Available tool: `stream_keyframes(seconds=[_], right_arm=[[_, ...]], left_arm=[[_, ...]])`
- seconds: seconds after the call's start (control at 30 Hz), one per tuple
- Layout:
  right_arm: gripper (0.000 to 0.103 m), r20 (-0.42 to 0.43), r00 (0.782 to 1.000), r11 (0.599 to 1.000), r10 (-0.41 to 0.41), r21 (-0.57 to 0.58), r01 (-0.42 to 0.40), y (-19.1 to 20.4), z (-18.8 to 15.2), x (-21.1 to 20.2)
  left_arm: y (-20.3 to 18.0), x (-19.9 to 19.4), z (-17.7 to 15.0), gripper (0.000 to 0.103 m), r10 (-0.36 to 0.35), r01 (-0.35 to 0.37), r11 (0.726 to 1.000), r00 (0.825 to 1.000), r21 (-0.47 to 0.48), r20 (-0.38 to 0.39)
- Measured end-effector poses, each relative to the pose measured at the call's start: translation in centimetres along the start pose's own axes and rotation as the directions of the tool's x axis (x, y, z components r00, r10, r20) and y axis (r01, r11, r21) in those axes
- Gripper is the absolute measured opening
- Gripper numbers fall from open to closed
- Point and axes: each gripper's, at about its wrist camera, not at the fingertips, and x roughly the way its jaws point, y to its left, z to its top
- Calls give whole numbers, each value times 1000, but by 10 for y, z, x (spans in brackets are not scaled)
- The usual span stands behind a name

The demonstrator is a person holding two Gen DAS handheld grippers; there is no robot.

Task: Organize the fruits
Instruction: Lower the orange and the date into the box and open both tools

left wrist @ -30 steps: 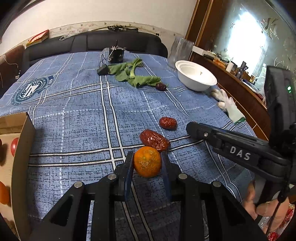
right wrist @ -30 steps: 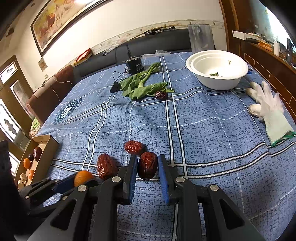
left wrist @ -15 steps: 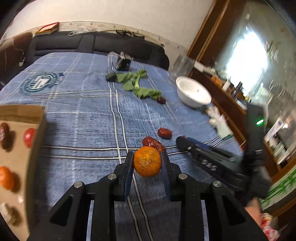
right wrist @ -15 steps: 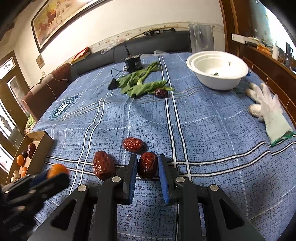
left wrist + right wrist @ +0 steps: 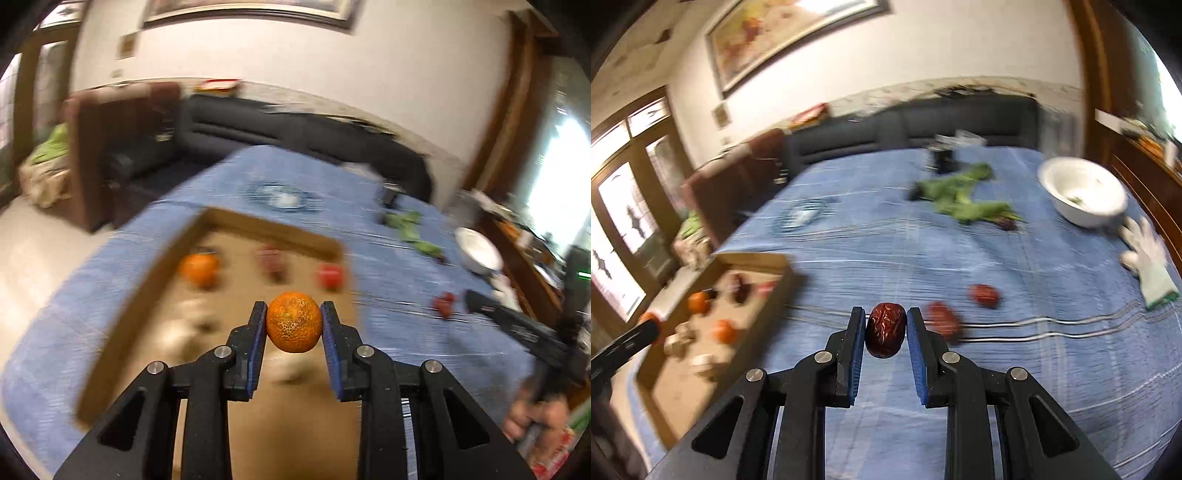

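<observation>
Left tongs [image 5: 293, 325]: clenched on a mandarin [image 5: 294, 322], pads on its two sides, fruit clear of any surface. It is round, so no long axis to mind.

Right tongs [image 5: 885, 334]: clenched on a dried red date [image 5: 885, 335]. Its long axis stands roughly upright between the pads, running across the line of the fingers, top end tipped slightly right.

Outward from the left tongs: the cardboard box [image 5: 266, 226] lies straight ahead and below, open side up, at the near left corner of the bed [image 5: 399, 229] with the blue plaid cover. The mandarin hangs over the box's near part. Inside, toward the far wall, I make out another mandarin [image 5: 199, 267], a dark fruit and a red one, all blurred.

Outward from the right tongs: the same box [image 5: 753, 260] sits well off to the left, so my left hand is much the nearer to it. Two more dates [image 5: 943, 319] lie on the bed just right of the tongs, a fourth beside the greens [image 5: 964, 197] farther back, near the white bowl [image 5: 1082, 195] at the right edge.

Judgement: the left only needs to go down and let go; the right must cross leftward first.
</observation>
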Motion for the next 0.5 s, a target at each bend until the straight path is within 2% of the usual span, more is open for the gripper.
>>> stream_keyframes(seconds=[0.13, 0.23, 0.43, 0.5], right_arm=[[25, -31, 992, 988, 119, -94, -122, 68, -7, -5], [26, -78, 981, 969, 176, -159, -187, 112, -21, 1], [26, -199, 957, 938, 210, -235, -255, 169, -53, 32], [26, -224, 952, 932, 211, -248, -265, 178, -60, 39]], left_arm=[[51, -2, -6, 28, 76, -79, 993, 997, -84, -32], [71, 5, -14, 28, 116, -123, 987, 991, -105, -69], [82, 17, -24, 28, 110, -122, 986, 988, -114, -105], [82, 23, -25, 28, 106, -119, 986, 988, -115, -116]])
